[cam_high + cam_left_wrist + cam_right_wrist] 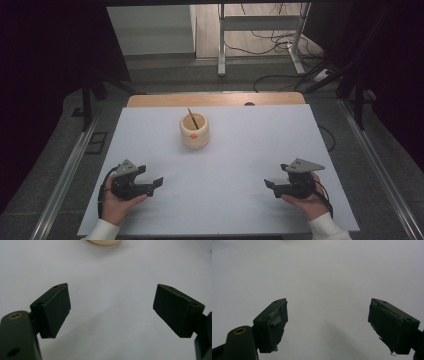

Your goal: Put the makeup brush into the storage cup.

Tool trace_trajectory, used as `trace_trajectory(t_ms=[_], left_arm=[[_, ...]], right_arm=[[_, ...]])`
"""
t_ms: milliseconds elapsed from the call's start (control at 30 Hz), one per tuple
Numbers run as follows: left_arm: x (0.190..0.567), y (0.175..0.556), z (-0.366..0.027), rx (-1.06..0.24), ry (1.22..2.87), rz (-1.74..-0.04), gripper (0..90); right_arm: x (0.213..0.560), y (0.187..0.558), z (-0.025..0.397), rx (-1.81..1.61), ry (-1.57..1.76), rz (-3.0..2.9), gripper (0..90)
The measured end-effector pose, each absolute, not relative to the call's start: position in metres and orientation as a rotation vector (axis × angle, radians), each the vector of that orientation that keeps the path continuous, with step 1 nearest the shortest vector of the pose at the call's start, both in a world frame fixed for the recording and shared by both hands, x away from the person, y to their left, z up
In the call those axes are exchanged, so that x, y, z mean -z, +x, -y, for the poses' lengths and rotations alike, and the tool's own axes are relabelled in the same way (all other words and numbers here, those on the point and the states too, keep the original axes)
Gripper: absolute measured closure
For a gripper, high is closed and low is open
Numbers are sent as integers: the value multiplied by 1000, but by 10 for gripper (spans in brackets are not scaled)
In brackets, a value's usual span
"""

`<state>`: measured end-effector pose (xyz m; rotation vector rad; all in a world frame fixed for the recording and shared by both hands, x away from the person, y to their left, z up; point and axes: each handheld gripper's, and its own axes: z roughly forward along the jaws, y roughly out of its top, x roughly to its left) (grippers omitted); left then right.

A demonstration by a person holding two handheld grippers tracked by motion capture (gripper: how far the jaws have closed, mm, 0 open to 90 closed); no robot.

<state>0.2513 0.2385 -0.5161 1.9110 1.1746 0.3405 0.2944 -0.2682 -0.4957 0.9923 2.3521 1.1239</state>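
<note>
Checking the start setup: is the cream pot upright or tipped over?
Upright. The cream pot stands on its base with its mouth facing up, and a thin stick leans inside.

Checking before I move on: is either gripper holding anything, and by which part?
Nothing is held. The left gripper and right gripper are both open over the white table, apart from the cream round pot.

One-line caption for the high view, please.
Both tongs, left and right, rest open on the white table, short of a cream cup holding a thin stick.
</note>
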Motion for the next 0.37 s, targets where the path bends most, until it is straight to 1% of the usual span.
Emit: trace_trajectory(t_ms=[367], left_arm=[[515, 253, -237, -335, 1894, -1183, 152]], right_arm=[[496, 295, 269, -1136, 1003, -2349, 152]])
